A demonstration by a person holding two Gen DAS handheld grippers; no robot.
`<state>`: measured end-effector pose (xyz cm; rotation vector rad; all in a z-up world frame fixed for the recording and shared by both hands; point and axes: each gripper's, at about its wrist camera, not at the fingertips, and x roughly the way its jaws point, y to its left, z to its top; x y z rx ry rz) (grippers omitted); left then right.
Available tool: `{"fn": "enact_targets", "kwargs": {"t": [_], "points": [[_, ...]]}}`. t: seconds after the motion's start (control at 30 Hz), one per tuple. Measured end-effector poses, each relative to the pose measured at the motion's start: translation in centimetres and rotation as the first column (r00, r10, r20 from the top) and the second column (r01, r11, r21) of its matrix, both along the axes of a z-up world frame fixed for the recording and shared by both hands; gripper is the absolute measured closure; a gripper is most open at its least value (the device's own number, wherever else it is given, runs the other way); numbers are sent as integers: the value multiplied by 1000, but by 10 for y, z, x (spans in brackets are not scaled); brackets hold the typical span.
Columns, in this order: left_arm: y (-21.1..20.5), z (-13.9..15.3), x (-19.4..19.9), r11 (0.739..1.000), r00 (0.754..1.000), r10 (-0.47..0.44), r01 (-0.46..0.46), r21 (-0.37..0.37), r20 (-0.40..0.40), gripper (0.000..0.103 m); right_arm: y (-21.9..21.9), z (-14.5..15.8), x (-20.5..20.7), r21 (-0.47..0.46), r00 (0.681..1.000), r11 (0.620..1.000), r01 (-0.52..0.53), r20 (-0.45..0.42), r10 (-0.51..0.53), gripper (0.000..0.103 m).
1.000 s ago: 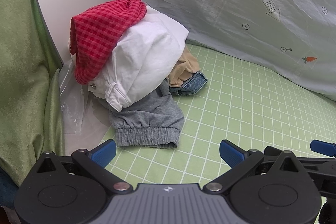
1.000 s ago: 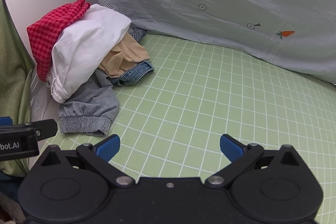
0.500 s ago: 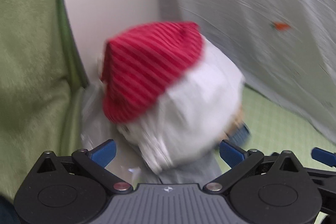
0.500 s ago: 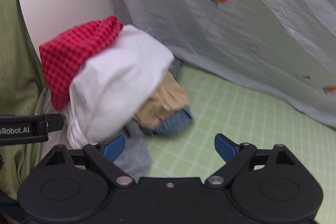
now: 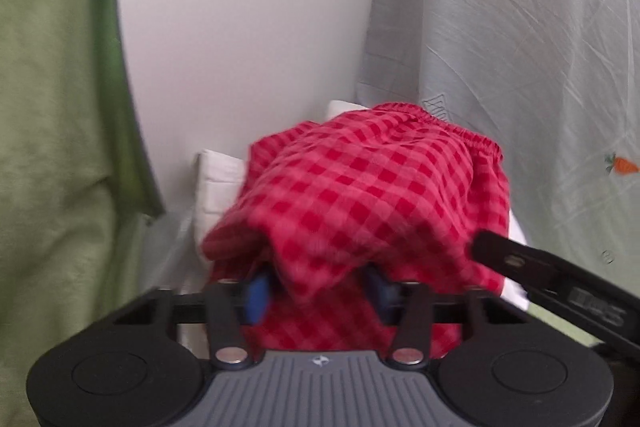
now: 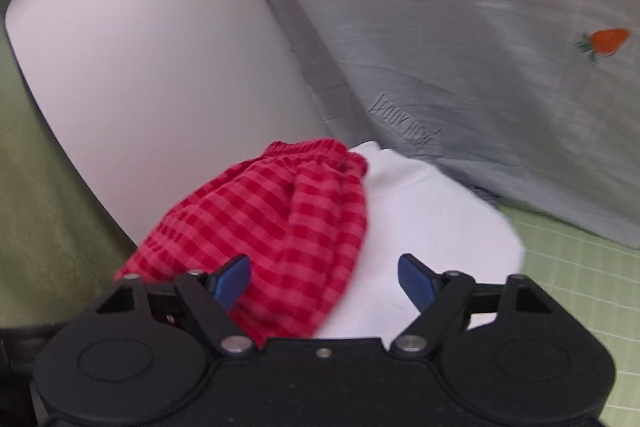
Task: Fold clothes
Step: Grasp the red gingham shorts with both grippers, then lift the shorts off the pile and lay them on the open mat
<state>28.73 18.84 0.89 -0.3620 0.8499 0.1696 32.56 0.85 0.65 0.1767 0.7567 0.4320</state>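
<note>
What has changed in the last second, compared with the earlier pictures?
Both grippers have come in close to the clothes pile. The left gripper has been closing its jaws around a fold of the red checked garment; the right gripper has also been closing, its jaws still apart over that garment and the white garment. The pile itself stays against the white panel.
</note>
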Motion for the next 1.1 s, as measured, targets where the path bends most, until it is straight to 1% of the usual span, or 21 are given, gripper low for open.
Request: {"fn": "enact_targets", "kwargs": {"t": [0.03, 0.1, 0.13, 0.17, 0.2, 0.27, 0.33, 0.43, 0.5, 0.6, 0.67, 0.73, 0.8, 0.87, 0.93, 0.97, 1.0, 1.03, 1.07, 1.1], "points": [[0, -2, 2, 1000, 1000, -6, 6, -15, 2, 84, 4, -5, 7, 12, 1000, 1000, -10, -20, 11, 43], [-6, -2, 0, 1000, 1000, -9, 9, 0, 11, 87, 4, -12, 11, 61, 999, 997, -40, -32, 42, 73], [-10, -1, -3, 1000, 1000, -8, 8, 15, 17, 90, 3, -14, 11, 81, 998, 995, -55, -24, 57, 82], [-14, 0, -6, 1000, 1000, -7, 6, 29, 22, 91, 1, -13, 8, 86, 998, 994, -65, -4, 65, 99], [-17, 1, -8, 999, 1000, -6, 5, 44, 28, 92, -3, -12, 2, 85, 998, 994, -68, 19, 67, 101], [-24, 4, -14, 998, 999, -7, 4, 70, 40, 93, -15, -6, -10, 94, 997, 994, -55, 63, 50, 102], [-30, 11, -25, 997, 998, -17, 12, 80, 57, 97, -29, 2, -25, 108, 994, 994, -35, 104, 23, 102], [-48, 22, -43, 995, 995, -61, 53, 88, 84, 97, -54, 11, -55, 105, 987, 994, -8, 158, -8, 102], [-70, 25, -56, 990, 989, -105, 95, 100, 101, 97, -74, 14, -77, 108, 982, 994, 14, 186, -34, 102], [-106, 26, -78, 983, 980, -164, 153, 102, 114, 97, -114, 8, -111, 117, 978, 991, 63, 189, -85, 102], [-135, 21, -98, 976, 974, -205, 196, 91, 98, 96, -146, -1, -136, 125, 978, 986, 108, 167, -129, 102], [-167, 13, -123, 968, 967, -243, 237, 82, 77, 96, -183, -11, -160, 110, 974, 982, 156, 149, -171, 102], [-197, 1, -151, 965, 965, -257, 254, 59, 45, 94, -226, -26, -183, 58, 968, 976, 211, 130, -217, 102], [-226, -12, -178, 965, 965, -262, 262, 33, -3, 92, -273, -45, -208, -15, 960, 964, 265, 99, -262, 102], [-254, -26, -203, 963, 962, -268, 269, 6, -56, 84, -323, -63, -230, -87, 948, 945, 316, 49, -313, 102], [-266, -32, -214, 962, 959, -273, 274, 0, -74, 81, -348, -73, -239, -130, 940, 931, 342, 23, -342, 102], [-279, -38, -224, 962, 958, -272, 273, -2, -91, 76, -373, -83, -248, -187, 927, 911, 368, 1, -375, 102], [-290, -45, -233, 963, 957, -268, 269, -4, -108, 73, -396, -92, -255, -250, 913, 886, 390, -19, -407, 101], [-299, -50, -240, 964, 956, -266, 267, -9, -126, 71, -416, -100, -263, -301, 898, 861, 409, -34, -439, 101], [-308, -54, -246, 964, 953, -266, 267, -15, -144, 68, -436, -106, -271, -338, 880, 836, 431, -46, -472, 99]]}}
